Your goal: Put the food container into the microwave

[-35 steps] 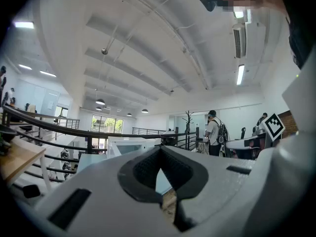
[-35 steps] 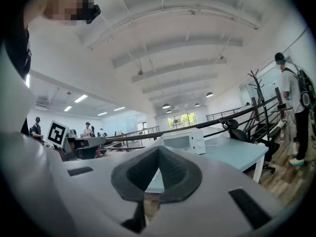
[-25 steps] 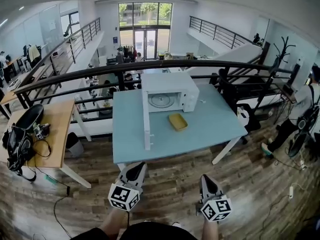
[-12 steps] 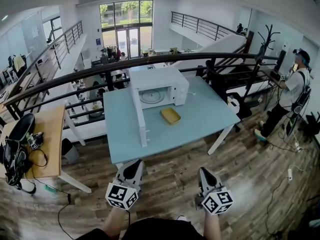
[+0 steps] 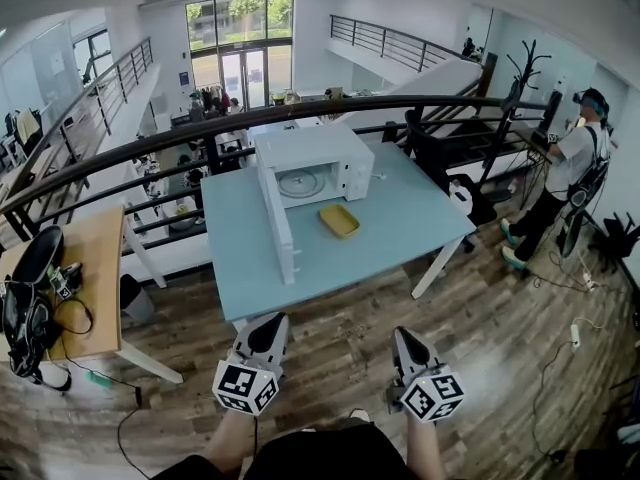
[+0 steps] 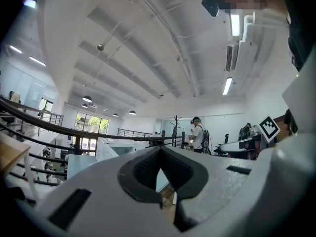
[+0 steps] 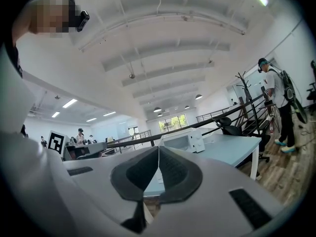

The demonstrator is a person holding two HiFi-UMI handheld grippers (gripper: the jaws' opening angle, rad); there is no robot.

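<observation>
Down close, both grippers are out in front of the person, over the wood floor, short of the table. The left gripper has its jaws pressed together with nothing between them. The right gripper matches it, jaws tip to tip and empty. Both point level at the table.

On the pale blue table sits the yellow container, out in the open, well apart from both grippers. It lies just in front of the microwave and to the right of its door, touching neither that I can see. The door is swung wide toward the table's near edge. The cavity is open, and the round plate shows inside.

Off to the left is a wooden desk with black gear and cables on it. To the right, a person stands on the floor with a pack on their back, near a coat stand.

Behind the microwave runs a black railing, and past it there is a lower office floor with big windows at the far end.
</observation>
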